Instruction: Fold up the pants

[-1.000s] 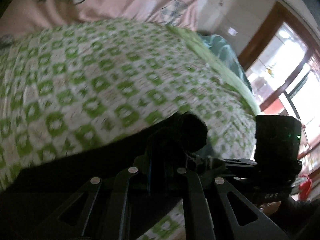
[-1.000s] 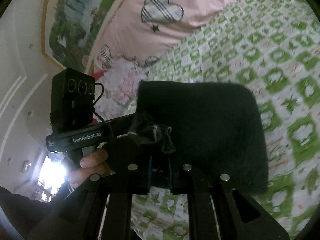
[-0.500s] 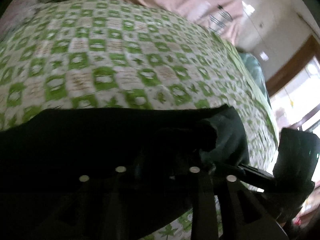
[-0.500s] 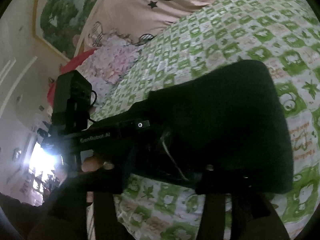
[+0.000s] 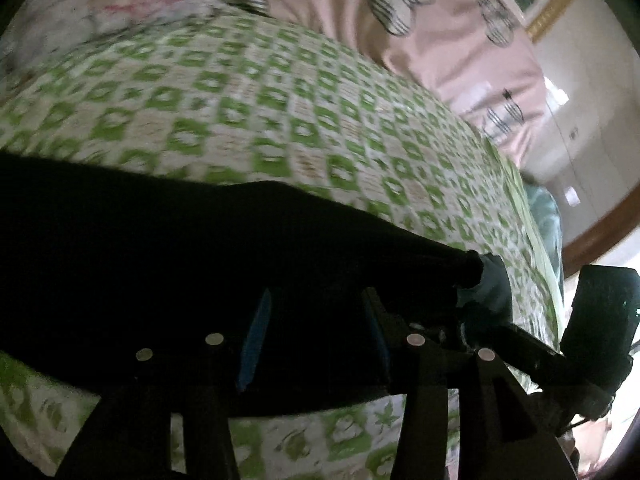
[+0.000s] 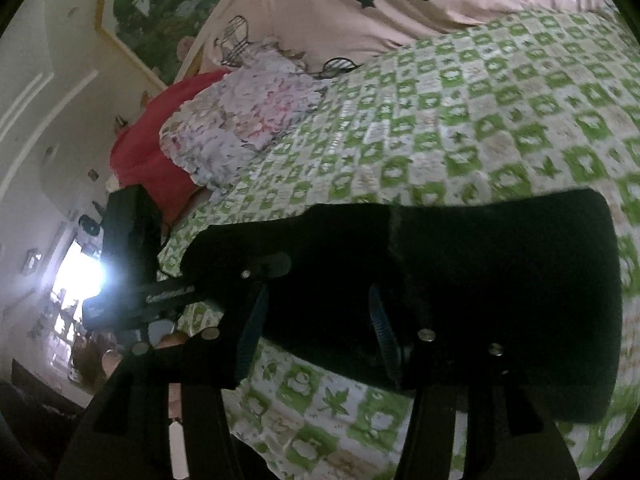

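Left gripper (image 5: 316,332): fingers spread wide, blue pads (image 5: 254,340) facing each other across a clear gap. The black pants (image 5: 180,264) lie under and between them; no cloth is pinched. At the right edge of the left wrist view the other gripper's body appears, and a grey-green fold of cloth sits at the pants' right end; whether it is held there cannot be told.

Right gripper (image 6: 316,328): fingers likewise spread wide, one blue pad (image 6: 380,328) clearly apart from its partner. They straddle the near edge of the pants (image 6: 480,280) and grip nothing visible.

The pants form a compact dark bundle, folded over with a rounded right end, lying flat on the green-and-white checked bedspread (image 6: 460,128). Bedspread shows on the near side, below the bundle, and on the far side, beyond it.

Farther back, left: a floral pillow (image 6: 240,128) resting on the bedspread, a red item (image 6: 148,160) just behind it. Far end: a pink quilt (image 6: 340,12) printed with plaid hearts and stars, running across the bed. Beyond, on the wall, a framed landscape picture (image 6: 160,12).
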`<move>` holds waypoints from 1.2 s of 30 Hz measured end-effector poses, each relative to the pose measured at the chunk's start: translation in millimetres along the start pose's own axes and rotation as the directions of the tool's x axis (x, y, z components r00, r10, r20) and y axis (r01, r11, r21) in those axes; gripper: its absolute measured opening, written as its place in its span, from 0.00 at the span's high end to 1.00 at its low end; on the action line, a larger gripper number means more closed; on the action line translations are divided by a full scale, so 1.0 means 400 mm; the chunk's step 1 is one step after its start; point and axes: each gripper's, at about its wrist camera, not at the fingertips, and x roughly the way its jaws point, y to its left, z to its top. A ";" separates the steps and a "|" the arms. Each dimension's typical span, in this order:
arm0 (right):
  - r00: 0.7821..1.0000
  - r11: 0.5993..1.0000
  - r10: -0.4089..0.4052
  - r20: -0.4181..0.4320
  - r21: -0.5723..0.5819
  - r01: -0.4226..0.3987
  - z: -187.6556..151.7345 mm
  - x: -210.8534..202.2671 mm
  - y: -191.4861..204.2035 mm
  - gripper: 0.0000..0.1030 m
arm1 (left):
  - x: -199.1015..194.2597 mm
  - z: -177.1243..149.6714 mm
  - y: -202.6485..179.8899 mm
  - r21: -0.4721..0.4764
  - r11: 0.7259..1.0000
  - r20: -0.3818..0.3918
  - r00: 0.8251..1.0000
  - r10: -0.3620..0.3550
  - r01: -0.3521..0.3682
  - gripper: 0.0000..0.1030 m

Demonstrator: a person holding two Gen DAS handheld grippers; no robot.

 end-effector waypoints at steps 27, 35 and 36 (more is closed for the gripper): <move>0.974 0.962 0.100 -0.201 -0.229 -0.146 0.081 0.240 0.192 0.48 | -0.294 -0.141 0.334 -0.413 0.895 0.150 0.957 0.247 -0.166 0.51; 0.962 0.945 0.107 -0.252 -0.276 -0.177 0.105 0.319 0.243 0.48 | -0.295 -0.142 0.412 -0.488 0.855 0.134 0.953 0.273 -0.176 0.50; 0.960 0.942 0.106 -0.259 -0.282 -0.180 0.108 0.330 0.249 0.48 | -0.293 -0.139 0.420 -0.494 0.851 0.131 0.953 0.272 -0.175 0.50</move>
